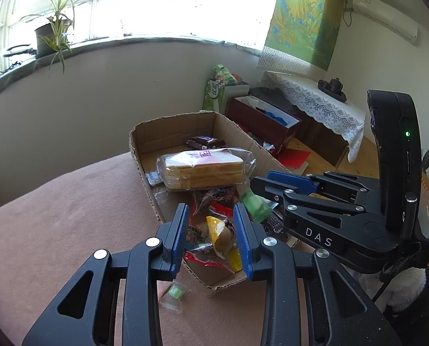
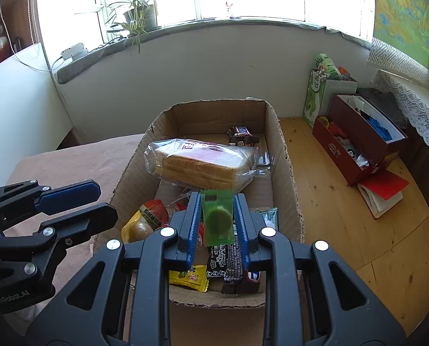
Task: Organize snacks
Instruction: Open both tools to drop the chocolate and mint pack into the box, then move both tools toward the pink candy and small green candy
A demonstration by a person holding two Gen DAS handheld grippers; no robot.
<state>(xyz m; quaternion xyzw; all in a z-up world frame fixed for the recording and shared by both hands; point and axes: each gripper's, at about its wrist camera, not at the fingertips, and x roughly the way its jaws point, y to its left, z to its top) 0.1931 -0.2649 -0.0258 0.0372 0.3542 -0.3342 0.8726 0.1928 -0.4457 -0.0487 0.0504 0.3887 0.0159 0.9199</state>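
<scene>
**Green snack held over box**

Right tool (image 2: 217, 219) clenched on a green snack packet (image 2: 216, 216) — held above the near end of the cardboard box (image 2: 283, 155). Left tool (image 1: 211, 236) narrow, nothing pinched, over the box's near corner. Bagged bread (image 2: 200, 164) lies mid-box; small clear-wrapped candy (image 1: 174, 294) sits outside on the brown bench (image 1: 70, 201).

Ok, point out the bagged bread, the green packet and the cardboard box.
bagged bread (image 2: 198, 164), right wrist view, side of the loaf.
green packet (image 2: 217, 216), right wrist view, round bulge.
cardboard box (image 2: 280, 155), right wrist view, right wall.
</scene>
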